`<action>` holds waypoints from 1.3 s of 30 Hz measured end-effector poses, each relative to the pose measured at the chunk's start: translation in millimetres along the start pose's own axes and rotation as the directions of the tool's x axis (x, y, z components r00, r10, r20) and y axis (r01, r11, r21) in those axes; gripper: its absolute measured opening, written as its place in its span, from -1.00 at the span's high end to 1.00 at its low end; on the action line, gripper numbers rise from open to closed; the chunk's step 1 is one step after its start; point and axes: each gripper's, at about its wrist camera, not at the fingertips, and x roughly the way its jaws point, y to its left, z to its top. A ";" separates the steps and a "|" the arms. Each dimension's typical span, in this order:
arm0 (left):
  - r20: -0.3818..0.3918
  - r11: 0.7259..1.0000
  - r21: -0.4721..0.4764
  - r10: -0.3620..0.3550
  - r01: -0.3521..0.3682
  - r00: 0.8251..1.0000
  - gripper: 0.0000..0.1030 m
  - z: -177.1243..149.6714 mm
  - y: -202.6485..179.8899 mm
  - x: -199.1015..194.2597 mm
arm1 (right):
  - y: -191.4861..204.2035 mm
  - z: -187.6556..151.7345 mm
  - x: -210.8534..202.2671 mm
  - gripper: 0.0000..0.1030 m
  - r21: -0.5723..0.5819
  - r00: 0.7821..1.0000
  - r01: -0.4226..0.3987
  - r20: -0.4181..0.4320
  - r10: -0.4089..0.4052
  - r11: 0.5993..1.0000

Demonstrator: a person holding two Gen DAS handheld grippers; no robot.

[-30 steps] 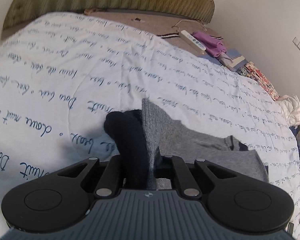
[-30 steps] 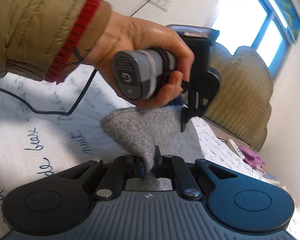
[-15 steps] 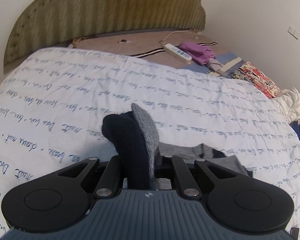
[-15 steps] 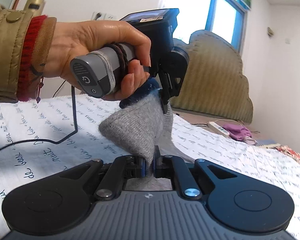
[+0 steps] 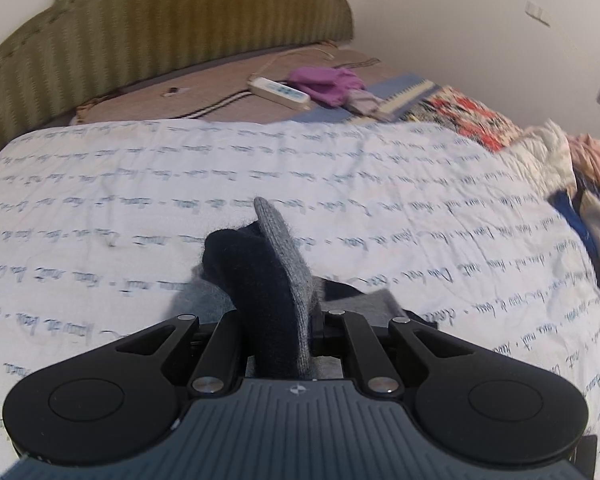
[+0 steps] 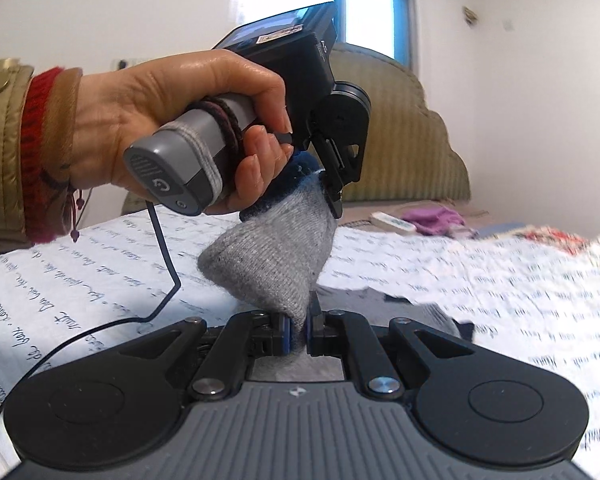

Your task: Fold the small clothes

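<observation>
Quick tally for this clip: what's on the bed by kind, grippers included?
Grippers: 2 (left gripper, right gripper)
Grey and navy garment, held by both: 1
Power strip: 1
Purple cloth: 1
Quilt with script print: 1
Total: 6

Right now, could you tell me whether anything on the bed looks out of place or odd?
Nothing looks damaged. The only oddity is clutter at the head of the bed: a white power strip lies on the bare mattress beside a crumpled purple garment, away from the grey sock both grippers hold.
</observation>
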 end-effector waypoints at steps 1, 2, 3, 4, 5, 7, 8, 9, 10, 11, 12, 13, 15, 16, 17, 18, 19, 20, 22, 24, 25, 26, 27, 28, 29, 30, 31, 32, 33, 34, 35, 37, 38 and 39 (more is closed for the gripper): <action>-0.003 1.000 0.017 0.002 -0.002 1.000 0.80 -1.8 -8.5 3.4 | -5.0 -1.7 -1.3 0.86 0.014 1.000 0.004 -0.005 -0.004 1.000; -0.008 0.999 0.032 0.002 -0.001 1.000 0.80 -3.4 -16.5 7.7 | -9.9 -4.1 -1.7 0.86 0.026 1.000 0.008 -0.010 -0.007 1.000; -0.014 0.999 0.042 0.000 0.001 1.000 0.80 -4.9 -23.8 12.0 | -14.8 -6.2 -2.2 0.86 0.039 1.000 0.011 -0.016 -0.011 0.999; -0.022 0.999 0.052 -0.003 0.004 1.000 0.80 -6.4 -30.1 16.7 | -18.5 -8.3 -2.9 0.86 0.052 1.000 0.014 -0.022 -0.013 0.999; -0.031 0.998 0.061 -0.004 0.005 0.999 0.80 -8.0 -36.3 22.4 | -22.3 -10.4 -2.6 0.86 0.066 0.999 0.015 -0.030 -0.013 0.998; -0.050 0.997 0.071 0.001 0.002 0.999 0.80 -11.6 -46.9 33.8 | -33.3 -15.0 -3.3 0.86 0.099 0.999 0.015 -0.046 -0.010 0.995; -0.060 0.997 0.077 0.004 0.000 0.998 0.80 -14.0 -51.4 39.8 | -39.3 -18.0 -3.8 0.86 0.118 0.998 0.013 -0.056 -0.007 0.993; -0.070 0.996 0.084 0.007 -0.001 0.998 0.80 -16.7 -55.6 45.7 | -44.2 -20.8 -2.9 0.86 0.139 0.998 0.011 -0.066 -0.002 0.990; -0.079 0.996 0.088 0.011 -0.004 0.997 0.80 -19.6 -59.6 51.4 | -48.9 -23.7 -2.1 0.86 0.161 0.997 0.008 -0.075 0.005 0.987; -0.087 0.995 0.095 0.014 -0.006 0.996 0.80 -22.5 -63.2 56.3 | -55.1 -25.9 -1.1 0.86 0.183 0.996 0.005 -0.084 0.010 0.983; -0.093 0.994 0.105 0.017 -0.007 0.996 0.80 -25.0 -67.0 61.3 | -59.1 -28.5 -0.2 0.86 0.202 0.996 0.004 -0.093 0.015 0.979; -0.098 0.993 0.114 0.023 -0.011 0.995 0.80 -27.5 -70.5 65.6 | -62.8 -30.8 0.6 0.86 0.218 0.995 0.002 -0.101 0.021 0.976; -0.105 0.992 0.127 0.033 -0.020 0.994 0.80 -31.8 -76.3 72.8 | -69.1 -35.5 2.9 0.87 0.247 0.993 0.000 -0.116 0.029 0.969; -0.108 0.991 0.132 0.037 -0.023 0.994 0.80 -33.3 -78.4 76.2 | -72.6 -39.1 3.4 0.86 0.263 0.992 -0.001 -0.123 0.035 0.965; -0.110 0.991 0.135 0.040 -0.025 0.993 0.80 -34.5 -79.6 78.7 | -75.9 -41.2 4.6 0.86 0.278 0.991 -0.003 -0.130 0.041 0.961; -0.113 0.990 0.137 0.044 -0.028 0.993 0.80 -35.1 -81.2 81.6 | -78.3 -42.8 5.2 0.86 0.291 0.990 -0.004 -0.136 0.045 0.957; -0.115 0.990 0.138 0.047 -0.031 0.992 0.80 -36.3 -82.0 84.3 | -79.2 -44.2 4.2 0.86 0.301 0.989 -0.004 -0.142 0.049 0.954; -0.118 0.990 0.139 0.049 -0.033 0.992 0.80 -37.4 -82.3 85.9 | -81.0 -45.8 4.9 0.86 0.309 0.988 -0.004 -0.148 0.052 0.951; -0.124 0.990 0.139 0.052 -0.035 0.991 0.80 -38.7 -82.7 89.3 | -83.3 -49.5 4.9 0.86 0.323 0.986 -0.004 -0.155 0.057 0.946; -0.130 0.990 0.138 0.054 -0.036 0.990 0.79 -39.2 -83.2 92.6 | -83.9 -51.5 5.7 0.86 0.327 0.985 -0.004 -0.161 0.060 0.945; -0.133 0.990 0.137 0.053 -0.035 0.990 0.79 -39.6 -83.4 94.0 | -84.9 -52.1 7.3 0.86 0.327 0.985 -0.003 -0.165 0.060 0.945; -0.136 0.990 0.138 0.051 -0.032 0.989 0.78 -39.0 -85.0 95.9 | -84.9 -52.5 8.6 0.86 0.330 0.984 -0.002 -0.168 0.061 0.944; -0.140 0.990 0.142 0.045 -0.025 0.989 0.75 -39.4 -86.1 97.3 | -85.4 -53.3 9.0 0.86 0.336 0.983 -0.003 -0.171 0.064 0.942; -0.144 0.989 0.146 0.035 -0.014 0.989 0.55 -39.6 -87.0 98.7 | -86.5 -53.8 9.9 0.86 0.342 0.983 -0.003 -0.173 0.066 0.940; -0.146 0.990 0.143 0.021 0.000 0.989 0.52 -39.3 -87.6 99.6 | -87.3 -54.6 10.2 0.86 0.347 0.982 -0.002 -0.176 0.067 0.938; -0.143 0.990 0.137 0.003 0.017 0.990 0.34 -38.9 -87.0 99.5 | -88.4 -55.2 11.0 0.86 0.352 0.981 -0.001 -0.179 0.069 0.936; -0.139 0.990 0.133 -0.018 0.036 0.990 0.06 -38.1 -86.6 98.3 | -89.2 -55.9 11.4 0.86 0.358 0.980 -0.001 -0.184 0.072 0.934; -0.128 0.990 0.130 -0.035 0.052 0.991 -0.08 -37.1 -86.2 96.2 | -89.5 -56.1 10.6 0.86 0.366 0.980 0.000 -0.187 0.074 0.931; -0.107 0.990 0.132 -0.041 0.055 0.993 -0.31 -35.9 -85.4 92.5 | -90.5 -56.8 10.5 0.86 0.375 0.979 0.001 -0.191 0.076 0.927; -0.082 0.989 0.137 -0.036 0.047 0.996 -0.48 -34.6 -85.2 88.2 | -91.9 -57.6 10.8 0.86 0.384 0.978 0.002 -0.195 0.079 0.923; -0.055 0.989 0.146 -0.028 0.036 0.998 -0.53 -33.2 -84.6 83.0 | -93.0 -58.2 11.3 0.86 0.392 0.976 0.003 -0.201 0.083 0.920; -0.014 0.986 0.166 -0.016 0.018 1.000 -0.61 -30.5 -81.6 72.4 | -95.6 -59.9 13.0 0.85 0.410 0.973 0.003 -0.212 0.093 0.912; 0.000 0.984 0.179 -0.010 0.009 1.000 -0.63 -30.0 -79.2 66.8 | -96.7 -60.6 13.6 0.85 0.418 0.971 0.002 -0.218 0.099 0.908; 0.011 0.981 0.192 0.002 -0.004 1.000 -0.66 -30.4 -76.5 61.4 | -97.8 -61.4 14.2 0.85 0.426 0.969 0.000 -0.224 0.105 0.905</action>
